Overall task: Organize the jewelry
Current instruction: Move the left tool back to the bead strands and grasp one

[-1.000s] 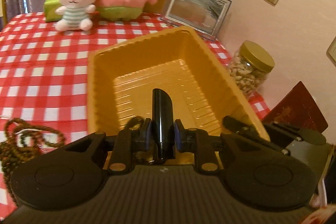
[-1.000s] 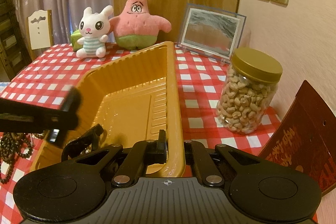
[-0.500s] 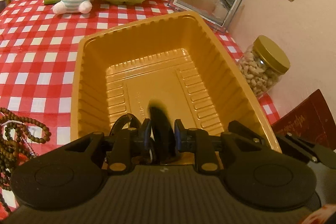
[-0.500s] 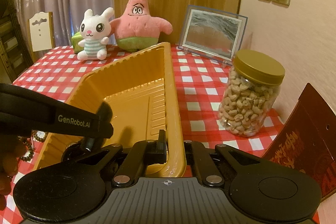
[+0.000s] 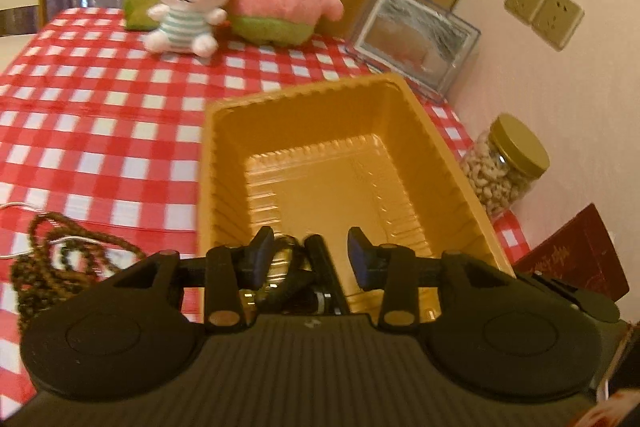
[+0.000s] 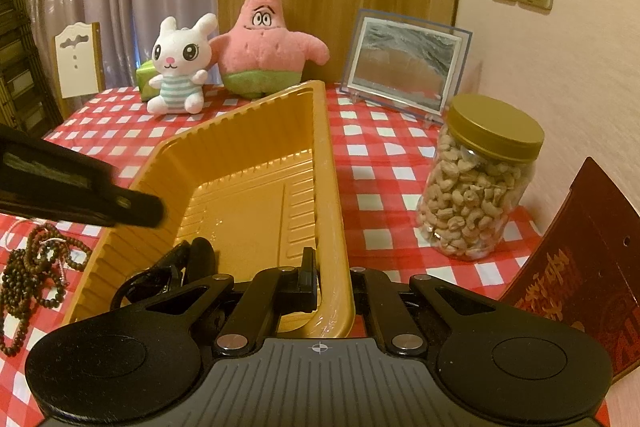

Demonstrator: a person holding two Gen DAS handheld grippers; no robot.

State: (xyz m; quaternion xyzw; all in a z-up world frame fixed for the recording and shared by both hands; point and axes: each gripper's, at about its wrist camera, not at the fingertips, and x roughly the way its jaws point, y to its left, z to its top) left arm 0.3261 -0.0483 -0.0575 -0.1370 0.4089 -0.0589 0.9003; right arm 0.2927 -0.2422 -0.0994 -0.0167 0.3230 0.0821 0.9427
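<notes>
Both my cams ride on the tongs, looking forward and down along their fingers, close over the near end of the yellow tray (image 5: 320, 131). Left one sits over the near wall; right one straddles the tray's right rim. Both share the tray, plush toys (image 6: 180, 67) and cashew jar (image 6: 476, 187) beyond.

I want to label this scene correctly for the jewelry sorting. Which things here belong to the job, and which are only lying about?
Belong to the job:
- ribbed yellow plastic tray
- black strap-like item in the tray
- brown bead necklaces on the cloth
- left gripper, open
- right gripper, shut on the tray rim

Lying about:
- white bunny plush
- pink starfish plush
- picture frame
- gold-lidded nut jar
- dark red booklet
</notes>
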